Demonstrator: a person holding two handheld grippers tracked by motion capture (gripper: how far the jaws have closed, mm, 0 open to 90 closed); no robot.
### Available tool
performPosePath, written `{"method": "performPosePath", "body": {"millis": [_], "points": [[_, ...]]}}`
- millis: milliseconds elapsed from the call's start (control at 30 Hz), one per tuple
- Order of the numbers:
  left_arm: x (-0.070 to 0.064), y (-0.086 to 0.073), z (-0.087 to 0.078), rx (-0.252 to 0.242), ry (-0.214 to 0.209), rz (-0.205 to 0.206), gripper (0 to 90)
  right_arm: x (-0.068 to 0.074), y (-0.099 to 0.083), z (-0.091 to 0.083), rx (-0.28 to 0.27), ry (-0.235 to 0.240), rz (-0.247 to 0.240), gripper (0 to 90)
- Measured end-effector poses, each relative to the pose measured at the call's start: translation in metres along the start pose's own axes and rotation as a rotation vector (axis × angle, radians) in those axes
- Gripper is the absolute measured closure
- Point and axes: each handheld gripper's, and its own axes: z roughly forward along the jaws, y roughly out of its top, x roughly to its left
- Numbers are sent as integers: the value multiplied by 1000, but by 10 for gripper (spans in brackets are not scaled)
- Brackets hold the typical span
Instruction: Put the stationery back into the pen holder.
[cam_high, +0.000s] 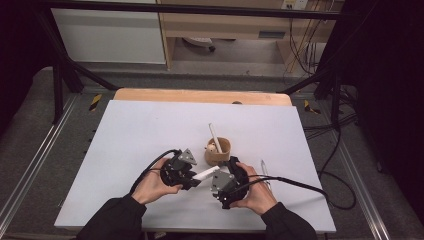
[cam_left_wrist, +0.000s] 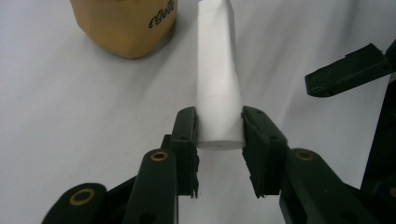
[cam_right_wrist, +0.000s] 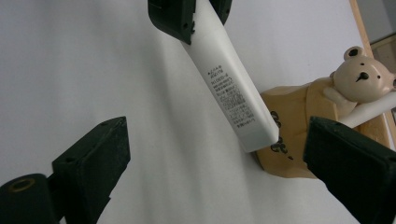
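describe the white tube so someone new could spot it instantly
Start at the white table, near its front edge between the person's hands. The smooth white plastic tube is clamped at its capped end by the left hand-held gripper. Unlike the tan bear-topped wooden cup beside it, it's slim with small print.

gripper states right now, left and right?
Left gripper: shut on the cap end of the white plastic tube.
Right gripper: open, jaws wide apart, holding nothing; the tube's flat end lies between them.

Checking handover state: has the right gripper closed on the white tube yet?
No: in the right gripper view its jaws stand wide apart, clear of the white tube, which the left gripper clamps at the cap end.
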Motion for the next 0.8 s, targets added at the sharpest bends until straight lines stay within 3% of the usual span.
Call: {"method": "performPosePath", "body": {"millis": [533,800], "points": [[-16,24,10,32,-22,47,666,6,-6,2,0,-54,-224,257],[-21,31,16,41,-30,63,666,8,-8,1,-7,-69,-286,383]]}}
